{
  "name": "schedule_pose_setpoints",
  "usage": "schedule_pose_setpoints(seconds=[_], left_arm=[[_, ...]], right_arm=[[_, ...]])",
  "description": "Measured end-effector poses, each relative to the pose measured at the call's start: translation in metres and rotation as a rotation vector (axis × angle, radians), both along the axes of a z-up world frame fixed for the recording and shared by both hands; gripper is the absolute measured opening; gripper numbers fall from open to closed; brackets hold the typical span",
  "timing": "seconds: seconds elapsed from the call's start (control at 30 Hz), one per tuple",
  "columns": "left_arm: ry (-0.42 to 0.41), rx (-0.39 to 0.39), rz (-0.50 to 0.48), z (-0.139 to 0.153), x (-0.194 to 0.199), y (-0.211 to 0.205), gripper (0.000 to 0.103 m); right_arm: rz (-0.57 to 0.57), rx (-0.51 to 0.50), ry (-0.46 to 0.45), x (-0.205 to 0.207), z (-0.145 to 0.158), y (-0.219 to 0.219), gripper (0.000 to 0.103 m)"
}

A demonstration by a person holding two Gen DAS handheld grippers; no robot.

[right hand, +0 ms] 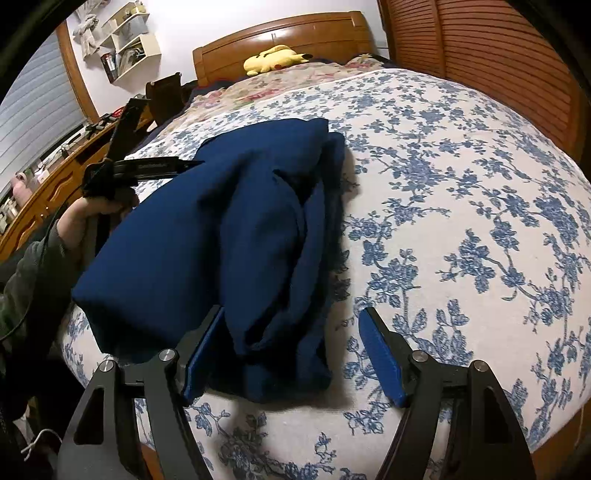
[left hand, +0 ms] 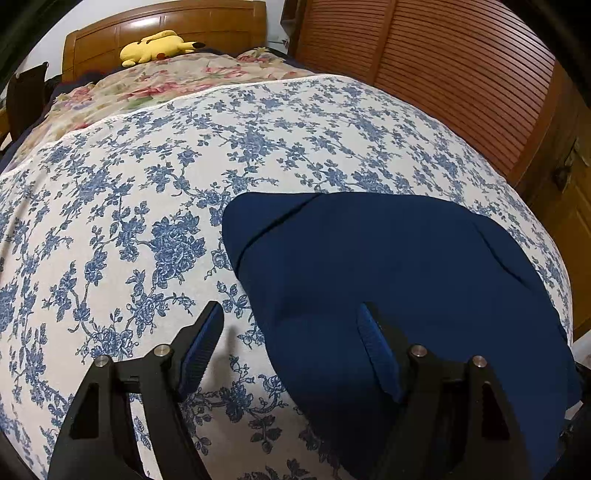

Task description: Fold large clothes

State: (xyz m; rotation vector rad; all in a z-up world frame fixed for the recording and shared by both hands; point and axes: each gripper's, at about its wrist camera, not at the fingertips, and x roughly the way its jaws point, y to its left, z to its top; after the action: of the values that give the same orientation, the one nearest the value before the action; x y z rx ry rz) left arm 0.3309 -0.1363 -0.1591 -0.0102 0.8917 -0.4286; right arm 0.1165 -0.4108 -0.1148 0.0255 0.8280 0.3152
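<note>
A dark navy garment (left hand: 388, 277), folded into a thick bundle, lies on the blue-flowered bedspread (left hand: 129, 221). In the left wrist view my left gripper (left hand: 290, 317) stands open above the garment's left edge, its right finger over the cloth and its left finger over the bedspread. In the right wrist view the garment (right hand: 221, 229) shows bunched folds along its right side. My right gripper (right hand: 291, 314) is open astride the near right corner of the bundle; the right pad stands apart from the cloth. The left gripper (right hand: 188, 163) pokes in from the far left side, held by a hand (right hand: 85, 218).
A yellow plush toy (left hand: 159, 46) lies by the wooden headboard (left hand: 166, 22) on a pink floral blanket (left hand: 155, 81). A louvred wooden wardrobe (left hand: 461, 81) stands to the right of the bed. In the right wrist view a wooden desk (right hand: 55, 173) and wall shelves (right hand: 125, 48) are at left.
</note>
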Motion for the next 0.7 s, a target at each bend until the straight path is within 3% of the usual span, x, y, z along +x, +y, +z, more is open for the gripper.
schedule_pose_setpoints(seconds=[0.17, 0.2, 0.37, 0.53, 0.7], left_arm=[[0.032, -0.061, -0.019, 0.001, 0.006, 0.000, 0.055], [0.033, -0.062, -0.016, 0.001, 0.007, 0.000, 0.053], [0.018, -0.032, -0.003, 0.005, 0.008, -0.003, 0.014], [-0.026, -0.004, 0.004, 0.014, 0.002, -0.001, 0.008], [-0.107, -0.005, 0.027, 0.040, -0.013, 0.000, 0.007]], right_arm=[[0.028, 0.033, 0.004, 0.002, -0.004, -0.001, 0.060], [0.039, 0.046, 0.007, 0.002, -0.005, -0.001, 0.053], [0.051, 0.057, -0.010, -0.005, -0.003, 0.001, 0.040], [0.049, 0.056, -0.056, -0.009, 0.001, -0.002, 0.023], [0.045, 0.062, -0.115, -0.015, 0.011, -0.007, 0.017]])
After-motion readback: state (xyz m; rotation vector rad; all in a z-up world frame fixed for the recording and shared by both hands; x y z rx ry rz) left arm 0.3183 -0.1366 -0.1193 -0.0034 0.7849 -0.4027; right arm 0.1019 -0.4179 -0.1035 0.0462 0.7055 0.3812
